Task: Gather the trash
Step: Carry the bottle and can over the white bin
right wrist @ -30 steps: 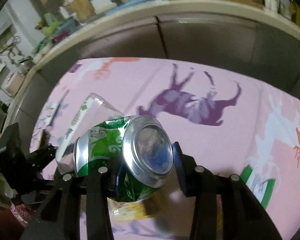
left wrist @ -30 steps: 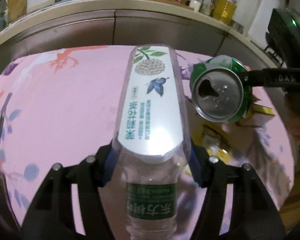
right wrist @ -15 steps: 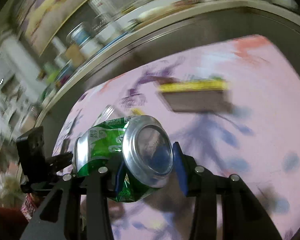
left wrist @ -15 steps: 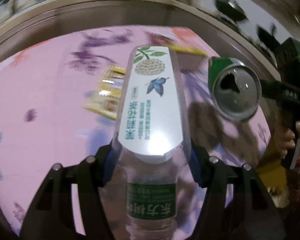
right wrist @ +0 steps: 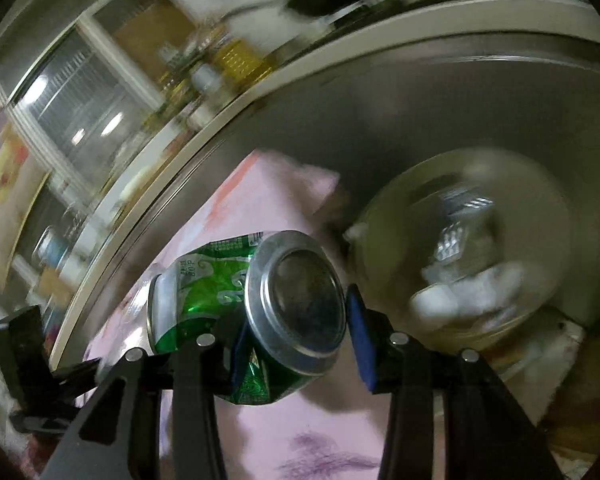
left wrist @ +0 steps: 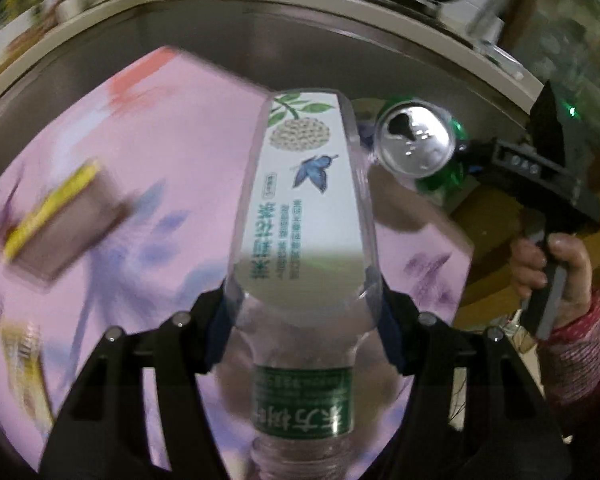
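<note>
A clear plastic bottle (left wrist: 304,208) with a white label and a green neck band lies lengthwise between the blue pads of my left gripper (left wrist: 304,320), which is shut on it. My right gripper (right wrist: 296,332) is shut on a crushed green can (right wrist: 260,304), whose silver base faces the camera. In the left wrist view the same can (left wrist: 416,144) hangs at the right, over the corner of the pink tablecloth (left wrist: 140,140). A hand (left wrist: 556,264) holds the right gripper's handle there. Both views are blurred by motion.
A round beige bin (right wrist: 396,192) with a clear liner and white crumpled trash inside stands just past the table corner, right of the can. A brown and yellow packet (left wrist: 60,220) and a yellow wrapper (left wrist: 24,364) lie on the cloth. A grey cabinet front (right wrist: 460,100) runs behind.
Both grippers have swung fast across the table toward its corner, still holding the bottle and the can. The bin has come into the right wrist view. The packet has slid to the left.
</note>
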`<state>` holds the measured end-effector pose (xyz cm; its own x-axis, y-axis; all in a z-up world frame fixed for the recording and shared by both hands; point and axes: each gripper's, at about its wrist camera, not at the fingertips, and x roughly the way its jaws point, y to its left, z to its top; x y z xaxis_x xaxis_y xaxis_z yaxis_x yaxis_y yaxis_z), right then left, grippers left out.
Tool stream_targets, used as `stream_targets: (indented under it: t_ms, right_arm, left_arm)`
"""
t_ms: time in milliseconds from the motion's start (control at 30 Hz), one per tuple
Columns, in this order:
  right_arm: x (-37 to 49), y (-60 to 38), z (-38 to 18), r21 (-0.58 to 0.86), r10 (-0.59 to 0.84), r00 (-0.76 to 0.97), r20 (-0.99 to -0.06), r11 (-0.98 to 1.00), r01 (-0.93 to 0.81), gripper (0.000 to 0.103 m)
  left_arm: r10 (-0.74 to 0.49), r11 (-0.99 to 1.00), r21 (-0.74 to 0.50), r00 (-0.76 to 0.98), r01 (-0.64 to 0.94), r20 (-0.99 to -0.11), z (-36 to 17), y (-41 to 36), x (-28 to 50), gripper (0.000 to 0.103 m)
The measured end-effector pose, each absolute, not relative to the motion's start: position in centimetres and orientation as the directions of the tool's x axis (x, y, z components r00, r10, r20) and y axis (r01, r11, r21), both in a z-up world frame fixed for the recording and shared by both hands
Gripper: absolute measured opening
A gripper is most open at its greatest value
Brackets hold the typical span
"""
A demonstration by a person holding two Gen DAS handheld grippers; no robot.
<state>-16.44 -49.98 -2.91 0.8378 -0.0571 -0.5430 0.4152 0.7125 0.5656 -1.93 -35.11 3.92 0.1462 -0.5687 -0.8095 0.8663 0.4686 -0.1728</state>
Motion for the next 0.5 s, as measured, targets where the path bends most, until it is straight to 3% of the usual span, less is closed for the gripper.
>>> stream_targets:
  t_ms: [233,500]
  right_arm:
    - [-20.0,-56.9,-3.8,0.33,-0.428,0.698,-0.575,0.659,0.676,0.04]
    - [-19.1,-59.6,-7.4,0.24,-0.465,0.626,-0.626,0.649,0.722,0.041]
  left_arm:
    - [-0.538,0.341,-0.164,0.049,0.926,-0.842,3.8,-48.6,-1.9,0.06]
    - [-0.436,0.347,-0.168,0.0,0.923,-0.9,0.2,-55.3,-1.0,0.061]
